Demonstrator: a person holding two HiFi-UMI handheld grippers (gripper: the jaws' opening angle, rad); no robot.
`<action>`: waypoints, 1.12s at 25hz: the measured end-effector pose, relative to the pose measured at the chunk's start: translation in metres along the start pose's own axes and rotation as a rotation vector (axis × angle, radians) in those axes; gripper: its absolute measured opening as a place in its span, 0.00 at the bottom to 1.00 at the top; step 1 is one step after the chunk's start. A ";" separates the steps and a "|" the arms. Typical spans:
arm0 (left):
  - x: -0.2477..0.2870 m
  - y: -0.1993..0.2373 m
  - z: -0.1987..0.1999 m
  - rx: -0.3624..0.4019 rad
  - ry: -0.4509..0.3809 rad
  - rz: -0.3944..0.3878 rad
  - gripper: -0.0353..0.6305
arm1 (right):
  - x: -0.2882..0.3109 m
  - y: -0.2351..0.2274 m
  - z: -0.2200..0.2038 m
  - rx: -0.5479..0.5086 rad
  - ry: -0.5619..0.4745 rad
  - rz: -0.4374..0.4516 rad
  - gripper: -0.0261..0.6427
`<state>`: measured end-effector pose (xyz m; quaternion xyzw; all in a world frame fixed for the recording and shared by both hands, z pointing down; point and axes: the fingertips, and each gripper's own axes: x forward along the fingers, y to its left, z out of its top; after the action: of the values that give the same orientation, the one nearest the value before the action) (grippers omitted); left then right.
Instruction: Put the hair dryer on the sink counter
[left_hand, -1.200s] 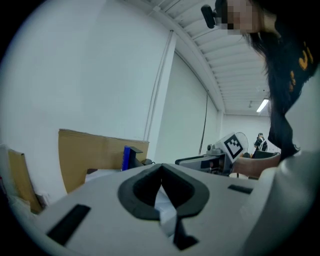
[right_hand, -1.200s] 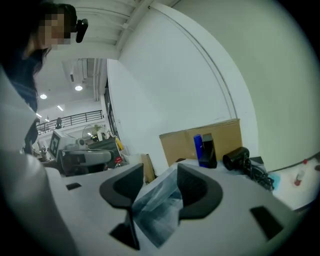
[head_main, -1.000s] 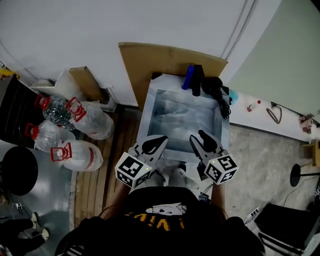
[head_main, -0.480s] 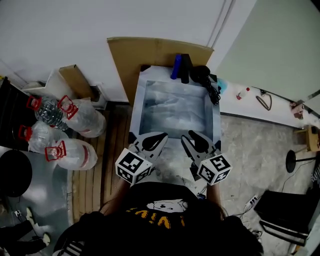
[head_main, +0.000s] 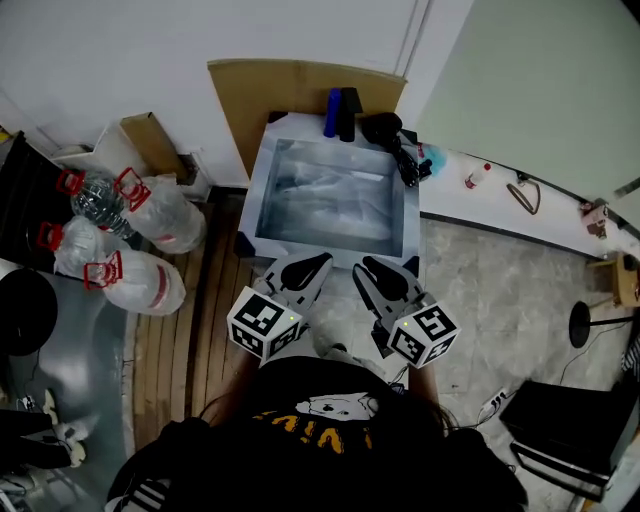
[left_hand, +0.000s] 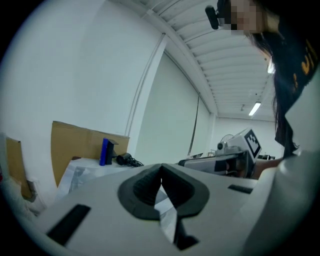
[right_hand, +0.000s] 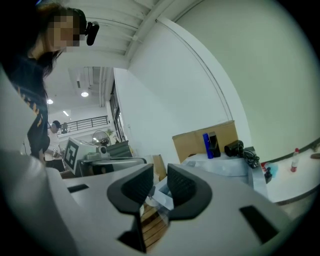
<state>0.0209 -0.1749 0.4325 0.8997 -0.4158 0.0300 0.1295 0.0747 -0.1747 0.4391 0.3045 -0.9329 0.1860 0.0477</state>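
The black hair dryer (head_main: 385, 128) lies with its coiled cord (head_main: 407, 162) at the back right corner of the steel sink (head_main: 262, 195). It also shows far off as the hair dryer (left_hand: 125, 159) in the left gripper view and the hair dryer (right_hand: 235, 148) in the right gripper view. Both grippers hover side by side before the sink's near edge, well short of the dryer. My left gripper (head_main: 312, 265) (left_hand: 160, 170) is shut and empty. On my right gripper (head_main: 375, 270) (right_hand: 160, 182) the jaws are closing, a narrow gap still between them and nothing in it.
A blue bottle (head_main: 332, 113) and a black item (head_main: 348, 113) stand on the sink's back rim, with cardboard (head_main: 260, 100) behind. Large water bottles (head_main: 150, 215) lie on the left by wooden slats (head_main: 200, 320). A white ledge (head_main: 500, 210) with a small bottle (head_main: 478, 177) runs right.
The head view has shifted, so the sink now sits higher and further left. Both grippers stay before its near edge. The right gripper's jaws have narrowed.
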 end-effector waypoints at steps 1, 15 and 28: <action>0.000 -0.008 0.000 -0.001 -0.006 0.012 0.06 | -0.007 0.002 -0.001 0.002 0.000 0.014 0.16; -0.042 -0.081 -0.020 0.002 -0.030 0.164 0.06 | -0.070 0.034 -0.028 0.017 0.003 0.163 0.06; -0.057 -0.106 -0.023 0.017 -0.036 0.207 0.06 | -0.089 0.053 -0.039 -0.015 0.026 0.231 0.05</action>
<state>0.0657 -0.0610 0.4236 0.8535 -0.5084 0.0307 0.1104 0.1153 -0.0715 0.4406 0.1922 -0.9625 0.1872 0.0401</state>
